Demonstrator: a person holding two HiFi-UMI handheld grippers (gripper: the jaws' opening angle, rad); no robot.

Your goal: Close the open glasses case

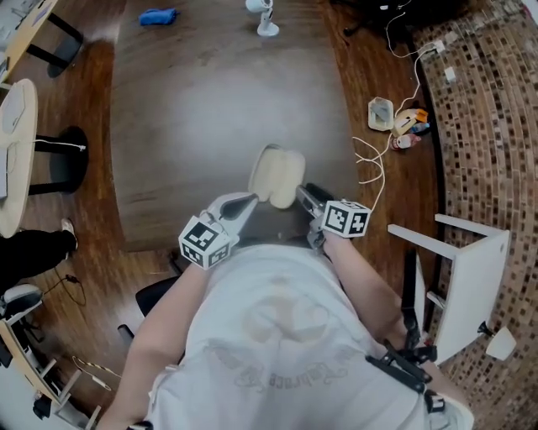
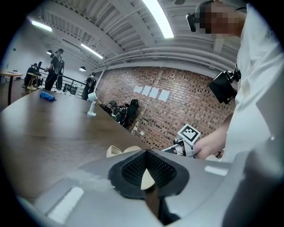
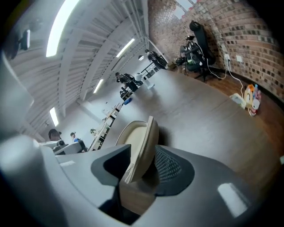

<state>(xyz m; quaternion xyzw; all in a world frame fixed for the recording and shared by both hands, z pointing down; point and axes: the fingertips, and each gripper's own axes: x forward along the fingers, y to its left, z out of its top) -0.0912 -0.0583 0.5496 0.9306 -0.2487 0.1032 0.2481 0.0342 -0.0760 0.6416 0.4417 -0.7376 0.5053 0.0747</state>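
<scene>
A cream glasses case (image 1: 277, 175) lies open on the dark table (image 1: 202, 109), close to its near edge, the two halves spread apart. My left gripper (image 1: 250, 201) reaches it from the lower left. In the left gripper view the jaws (image 2: 148, 175) stand shut, with a small cream sliver of the case pinched between the pads; the case's halves (image 2: 116, 151) show just above them. My right gripper (image 1: 304, 195) comes in from the lower right. In the right gripper view one half of the case (image 3: 140, 142) stands edge-on between the open jaws (image 3: 142, 170), with a gap on its left side.
At the table's far end lie a blue object (image 1: 157, 16) and a small white stand (image 1: 266, 18). On the wooden floor to the right are a white power strip with cables (image 1: 381, 112) and a white cabinet (image 1: 471, 277). A round table (image 1: 17, 151) stands at left.
</scene>
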